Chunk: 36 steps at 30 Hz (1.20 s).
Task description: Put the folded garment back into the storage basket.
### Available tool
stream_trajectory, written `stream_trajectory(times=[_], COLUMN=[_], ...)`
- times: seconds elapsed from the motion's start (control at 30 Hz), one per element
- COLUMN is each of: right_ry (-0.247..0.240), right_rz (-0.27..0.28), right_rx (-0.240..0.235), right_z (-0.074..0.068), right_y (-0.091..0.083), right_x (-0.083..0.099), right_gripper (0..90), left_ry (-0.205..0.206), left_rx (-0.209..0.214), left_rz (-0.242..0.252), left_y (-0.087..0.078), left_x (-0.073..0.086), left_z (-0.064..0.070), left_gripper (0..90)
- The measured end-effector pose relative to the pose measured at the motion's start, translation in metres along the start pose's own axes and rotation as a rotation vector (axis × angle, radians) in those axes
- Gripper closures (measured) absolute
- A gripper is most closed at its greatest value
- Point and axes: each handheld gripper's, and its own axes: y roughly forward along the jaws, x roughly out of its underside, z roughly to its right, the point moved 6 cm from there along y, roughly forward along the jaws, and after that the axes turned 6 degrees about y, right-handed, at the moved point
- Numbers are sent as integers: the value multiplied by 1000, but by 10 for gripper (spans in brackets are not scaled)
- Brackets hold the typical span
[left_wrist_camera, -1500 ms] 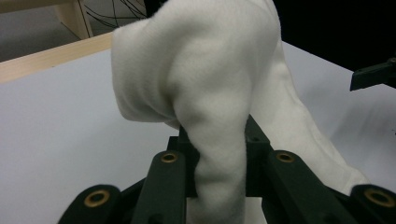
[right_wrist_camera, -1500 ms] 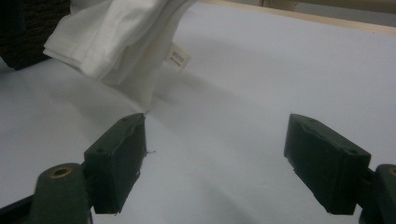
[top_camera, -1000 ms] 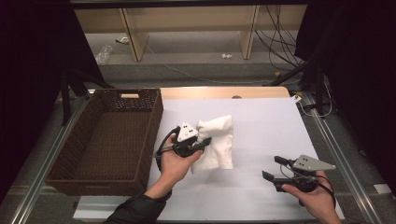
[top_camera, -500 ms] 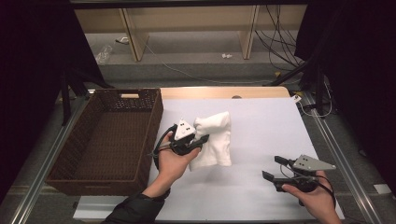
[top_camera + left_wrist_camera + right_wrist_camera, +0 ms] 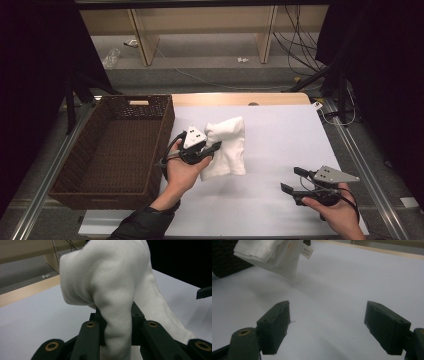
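A folded white cloth (image 5: 227, 146) hangs lifted off the white table, left of centre. My left gripper (image 5: 214, 147) is shut on its left edge, and in the left gripper view the cloth (image 5: 112, 287) rises bunched between the two jaws. A small label shows on the cloth (image 5: 272, 255) in the right gripper view, where its lower corner hangs just above the table. My right gripper (image 5: 294, 180) rests low at the front right, open with nothing between its jaws, well apart from the cloth.
A dark wicker basket (image 5: 90, 165) stands at the left of the table, close beside my left hand. The white tabletop (image 5: 280, 140) runs to a wooden strip at the back. Metal rails edge both sides.
My left gripper has carried the cloth a little leftward and up, toward the basket. The right gripper has stayed in place.
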Motion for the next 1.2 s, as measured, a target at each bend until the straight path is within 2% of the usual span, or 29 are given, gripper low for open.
stream_trajectory(times=[0.37,0.77,1.2], right_ry=[1,0,-2], right_rz=[0,1,-1], right_rx=[1,1,4], right_z=[0,0,1], right_y=[0,0,0], right_x=[0,0,0], right_gripper=[216,216,215], left_ry=[-2,-17,-25], left_rx=[-18,-43,-62], left_rz=[13,72,98], left_y=[-3,-7,-15], left_x=[-2,-7,-14], left_z=[-5,-9,-15], left_gripper=[750,750,750])
